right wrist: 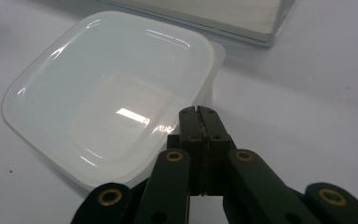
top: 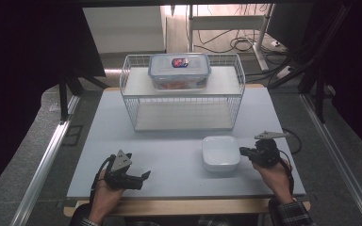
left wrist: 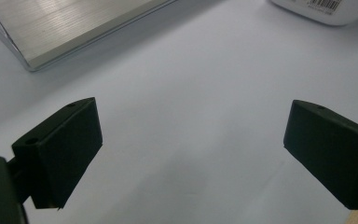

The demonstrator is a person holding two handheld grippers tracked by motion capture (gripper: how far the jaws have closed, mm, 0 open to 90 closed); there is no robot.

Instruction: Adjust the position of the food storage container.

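Beside the white container [top: 220,152] at the table's [top: 169,155] near right, your right gripper [top: 243,152] has jaws pressed together, likely to nudge it, while your left gripper [top: 145,175] idles with jaws apart.

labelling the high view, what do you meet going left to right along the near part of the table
left gripper → white lidded container → right gripper

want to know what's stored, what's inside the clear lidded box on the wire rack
Through the clear plastic box wall on the white wire rack, something orange-red shows at the bottom. Its blue-rimmed lid and label cover the rest, so what it is stays unclear.
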